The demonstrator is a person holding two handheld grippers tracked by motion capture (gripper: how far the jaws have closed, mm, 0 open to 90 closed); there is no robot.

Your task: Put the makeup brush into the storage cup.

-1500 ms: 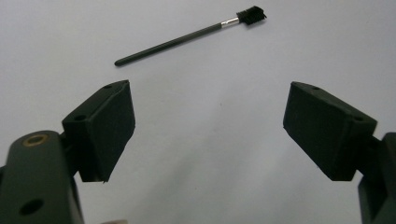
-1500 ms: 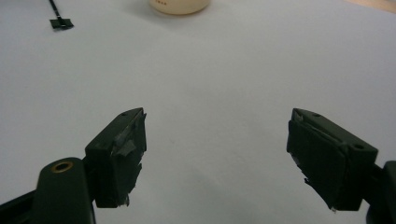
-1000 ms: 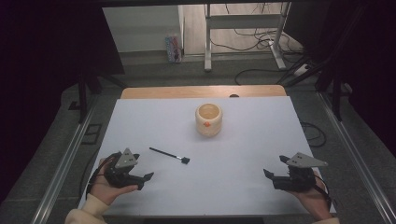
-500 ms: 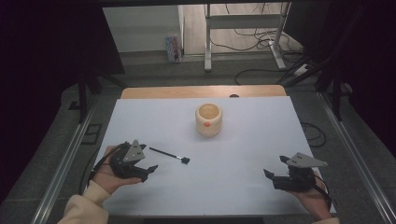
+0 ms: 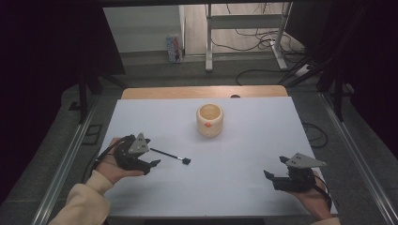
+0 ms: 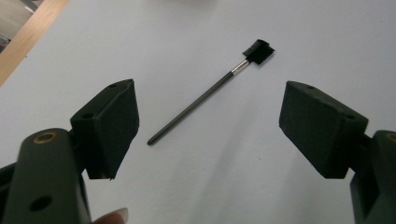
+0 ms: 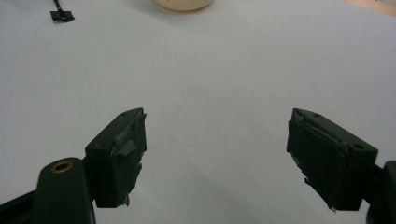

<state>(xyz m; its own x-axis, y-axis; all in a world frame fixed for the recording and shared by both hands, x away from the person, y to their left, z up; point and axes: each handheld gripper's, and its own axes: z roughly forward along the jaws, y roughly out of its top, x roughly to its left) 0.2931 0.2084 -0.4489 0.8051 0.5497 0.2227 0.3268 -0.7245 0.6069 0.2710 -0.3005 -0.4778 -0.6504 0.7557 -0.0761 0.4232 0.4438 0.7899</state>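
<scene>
- Left gripper view: my left hand-held gripper (image 6: pixel 210 126) hangs released, nothing between its jaws, lined up over the thin black brush (image 6: pixel 205 95) at centre frame.
- Approach step, I judge; next I must lower and straddle the handle.
- High view, lower left: brush (image 5: pixel 170 156) lies just right of my left hand-held gripper (image 5: pixel 151 163) on the worktop (image 5: pixel 244 154).
- My right hand-held gripper (image 7: pixel 215 154) waits released too.

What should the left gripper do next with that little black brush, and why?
Probably ease the left gripper forward and down until the little black brush's thin handle sits between its fingers, then close. The fingers stand wide open with nothing between them, and the brush lies flat on the white table, just ahead, untouched.
</scene>
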